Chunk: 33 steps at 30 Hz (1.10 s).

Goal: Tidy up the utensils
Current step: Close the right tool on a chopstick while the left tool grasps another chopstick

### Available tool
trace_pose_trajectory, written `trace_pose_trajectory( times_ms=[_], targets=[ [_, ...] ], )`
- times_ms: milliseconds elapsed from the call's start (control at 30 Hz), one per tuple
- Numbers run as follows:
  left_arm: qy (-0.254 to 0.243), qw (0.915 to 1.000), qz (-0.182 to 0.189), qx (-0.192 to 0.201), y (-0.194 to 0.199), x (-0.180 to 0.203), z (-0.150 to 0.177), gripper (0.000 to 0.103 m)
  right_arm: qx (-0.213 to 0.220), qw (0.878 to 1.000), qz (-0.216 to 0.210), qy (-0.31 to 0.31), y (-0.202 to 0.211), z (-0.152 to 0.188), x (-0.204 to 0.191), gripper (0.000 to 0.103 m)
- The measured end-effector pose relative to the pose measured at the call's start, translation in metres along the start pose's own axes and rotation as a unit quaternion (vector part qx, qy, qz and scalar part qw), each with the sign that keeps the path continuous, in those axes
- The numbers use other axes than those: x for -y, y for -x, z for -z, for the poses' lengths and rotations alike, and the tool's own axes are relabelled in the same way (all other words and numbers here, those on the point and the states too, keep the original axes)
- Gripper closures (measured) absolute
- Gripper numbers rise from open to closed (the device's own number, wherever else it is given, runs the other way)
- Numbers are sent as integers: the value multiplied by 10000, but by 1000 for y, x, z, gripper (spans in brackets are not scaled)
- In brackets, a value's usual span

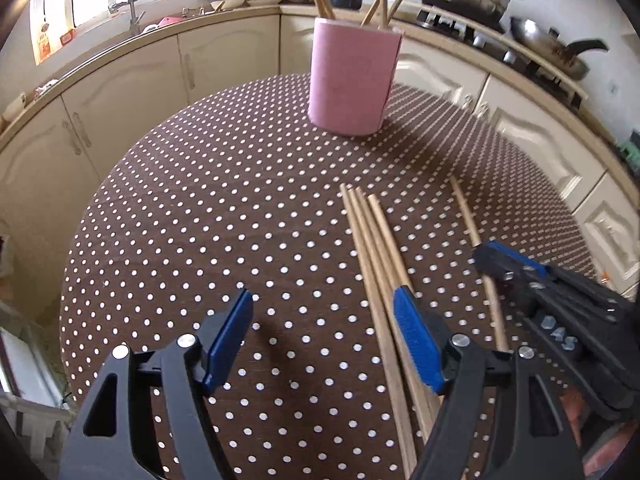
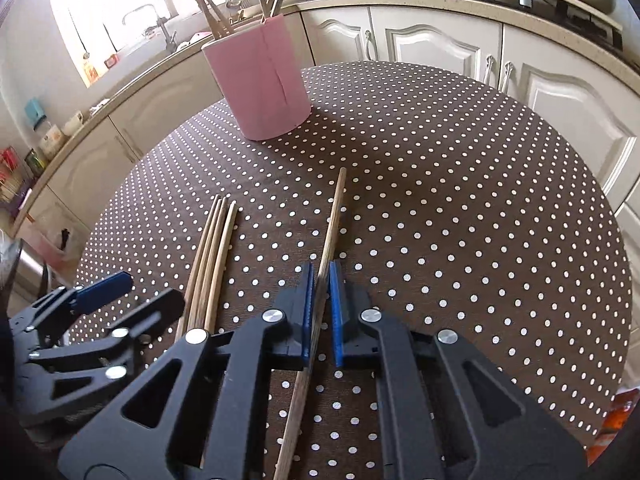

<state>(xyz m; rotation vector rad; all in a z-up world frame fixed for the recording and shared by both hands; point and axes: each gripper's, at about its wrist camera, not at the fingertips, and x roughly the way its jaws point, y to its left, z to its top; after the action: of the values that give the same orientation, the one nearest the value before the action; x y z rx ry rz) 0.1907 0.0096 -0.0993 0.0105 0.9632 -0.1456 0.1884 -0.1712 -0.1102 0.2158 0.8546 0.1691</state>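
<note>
A pink cup [image 1: 352, 80] [image 2: 264, 80] with several wooden chopsticks standing in it sits at the far side of the round table. A bundle of several chopsticks [image 1: 372, 248] [image 2: 216, 248] lies flat on the cloth. To its right is a single chopstick [image 1: 466, 212] [image 2: 334, 216], and my right gripper [image 2: 321, 268] [image 1: 492, 258] is shut on its middle. My left gripper [image 1: 323, 292] [image 2: 152, 292] is open just left of the bundle. Its right finger [image 1: 416, 340] hangs over the bundle, with only cloth between the pads.
The table [image 1: 200, 220] wears a brown cloth with white dots. Cream kitchen cabinets [image 1: 132, 92] curve behind it under a worktop. A tap and sink [image 1: 128, 4] are at the back left, a hob with pots and a pan [image 1: 552, 48] at the back right.
</note>
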Motion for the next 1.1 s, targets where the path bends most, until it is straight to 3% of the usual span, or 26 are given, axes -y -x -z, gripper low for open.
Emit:
trace_pose_trajectory(
  times_ms=[333, 433, 500, 533, 567, 733, 867, 1100],
  targets=[
    [66, 9981, -596, -146, -17, 13, -14, 21, 2, 9999, -105, -76, 1, 1, 5, 94],
    [172, 9986, -502, -59, -19, 12, -18, 22, 3, 9999, -111, -82, 0, 1, 5, 94],
    [249, 9984, -484, 124, -18, 6, -18, 39, 2, 9999, -135, -98, 0, 1, 7, 94],
    [357, 9969, -667, 210, -16, 0, -19, 69, 3, 9998, -141, -103, 0, 1, 7, 94],
    [493, 9955, -776, 242, -15, -6, -20, 93, 4, 9998, -137, -107, 2, 2, 6, 95],
    [955, 9944, -336, 295, -12, -28, -22, 97, 7, 9999, -118, -99, 3, 3, 4, 95],
    [1013, 9939, -130, 427, -7, -33, -21, 97, 49, 9998, -74, -189, 5, 3, 5, 95],
    [907, 9908, 121, 997, 18, -27, -12, 97, 352, 9992, -141, -154, 21, 6, 1, 96]
  ],
)
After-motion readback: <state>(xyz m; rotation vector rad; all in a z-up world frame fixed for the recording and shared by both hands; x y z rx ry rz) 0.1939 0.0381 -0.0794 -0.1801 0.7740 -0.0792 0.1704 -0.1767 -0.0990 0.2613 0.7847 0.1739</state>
